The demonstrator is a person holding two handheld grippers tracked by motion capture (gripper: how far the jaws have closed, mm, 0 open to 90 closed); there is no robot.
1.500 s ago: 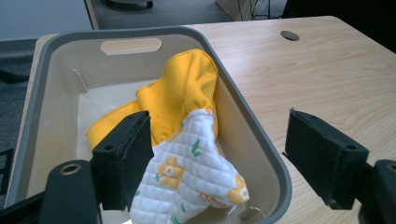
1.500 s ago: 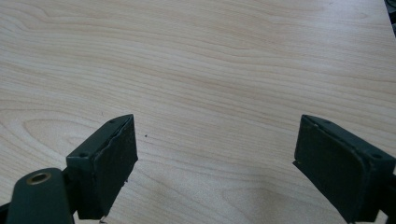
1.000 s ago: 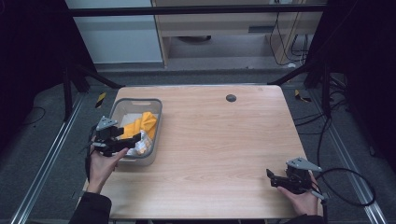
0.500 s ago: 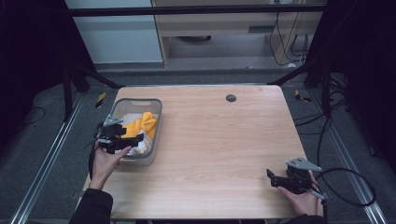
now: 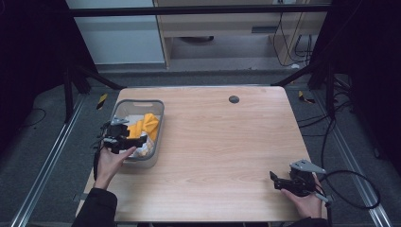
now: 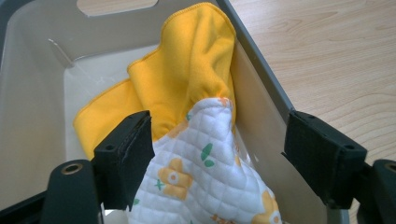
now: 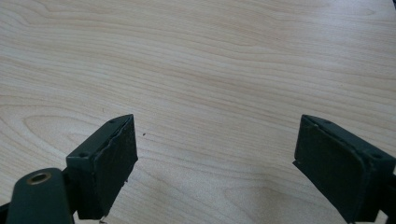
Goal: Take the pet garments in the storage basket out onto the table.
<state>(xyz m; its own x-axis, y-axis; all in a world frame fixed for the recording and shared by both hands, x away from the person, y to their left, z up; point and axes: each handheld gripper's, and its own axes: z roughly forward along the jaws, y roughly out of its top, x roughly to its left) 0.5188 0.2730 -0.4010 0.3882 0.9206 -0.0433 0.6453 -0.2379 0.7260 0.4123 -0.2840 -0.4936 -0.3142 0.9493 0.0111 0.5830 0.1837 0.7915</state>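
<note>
I held my black two-jaw left gripper (image 5: pixel 135 140) out ahead of my left hand (image 5: pixel 110 162), its jaws spread wide apart with nothing pinched between them. My black two-jaw right gripper (image 5: pixel 274 180), carrying its grey three-cornered plate, sat low in my right hand (image 5: pixel 307 202), pointing leftward, jaws likewise gaping. Both dark-sleeved forearms came in from the near edge.

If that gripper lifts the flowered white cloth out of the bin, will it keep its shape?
Probably not. The quilted flowered cloth already lies bunched against the yellow cloth, so it would likely droop. It looks light, and its padded texture should grip easily.
</note>
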